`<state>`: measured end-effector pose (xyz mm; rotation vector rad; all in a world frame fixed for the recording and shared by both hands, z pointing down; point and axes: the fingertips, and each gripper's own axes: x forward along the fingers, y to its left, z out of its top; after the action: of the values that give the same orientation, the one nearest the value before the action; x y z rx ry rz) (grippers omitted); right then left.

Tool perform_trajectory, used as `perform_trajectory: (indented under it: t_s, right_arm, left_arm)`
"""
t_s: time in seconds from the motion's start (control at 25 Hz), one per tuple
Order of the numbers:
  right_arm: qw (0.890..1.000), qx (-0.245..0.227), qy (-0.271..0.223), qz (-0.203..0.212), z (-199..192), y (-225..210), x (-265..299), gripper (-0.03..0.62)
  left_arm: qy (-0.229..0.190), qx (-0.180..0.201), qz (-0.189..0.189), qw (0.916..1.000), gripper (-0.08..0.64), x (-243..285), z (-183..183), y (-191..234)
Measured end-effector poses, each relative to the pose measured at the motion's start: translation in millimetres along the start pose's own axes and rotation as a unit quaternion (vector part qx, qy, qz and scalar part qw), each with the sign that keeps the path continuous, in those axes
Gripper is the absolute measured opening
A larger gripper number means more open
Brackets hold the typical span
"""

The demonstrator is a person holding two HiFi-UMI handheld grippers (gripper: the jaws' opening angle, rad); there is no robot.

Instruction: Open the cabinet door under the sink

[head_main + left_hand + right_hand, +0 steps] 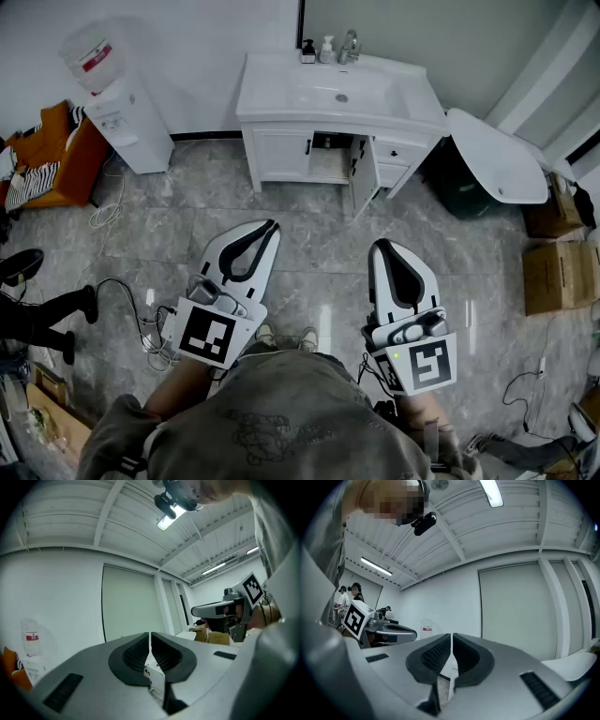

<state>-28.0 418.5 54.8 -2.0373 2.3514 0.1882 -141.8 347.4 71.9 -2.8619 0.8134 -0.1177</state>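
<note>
The white vanity (281, 155) with its sink (339, 92) stands against the far wall in the head view. Its right-hand door (362, 178) under the basin is swung outward, showing a dark gap and a shelf (328, 161); the left-hand door is flush. My left gripper (270, 226) and right gripper (383, 245) hover over the grey floor a good way in front of the vanity, both pointing toward it. Their jaws meet at the tips with nothing between them, as the left gripper view (150, 633) and right gripper view (452, 634) show.
A water dispenser (122, 112) stands left of the vanity, with orange clutter (56, 150) further left. A white oval panel (497, 155) rests over a dark bin to the right. Cardboard boxes (553, 272) line the right side. Cables (141, 309) trail on the floor at left.
</note>
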Motion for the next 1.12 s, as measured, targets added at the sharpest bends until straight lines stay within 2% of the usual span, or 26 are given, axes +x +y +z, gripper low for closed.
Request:
perform_trajectory:
  t_s: [0.2, 0.52, 1.12]
  right_arm:
    - [1.000, 0.007, -0.009, -0.009, -1.6, -13.4, 1.3, 0.035]
    - [1.000, 0.009, -0.012, -0.002, -5.5, -26.0, -0.6, 0.035]
    - [0.999, 0.022, -0.005, 0.039, -29.1, -65.2, -9.2, 0.035]
  left_arm:
    - [0.000, 0.001, -0.001, 1.0000, 0.028, 11.0, -0.6, -3.3]
    - [-0.001, 0.008, -0.001, 1.0000, 0.028, 22.2, 0.5, -13.8]
    - [0.013, 0.013, 0.012, 0.9998, 0.028, 62.0, -9.1, -50.9]
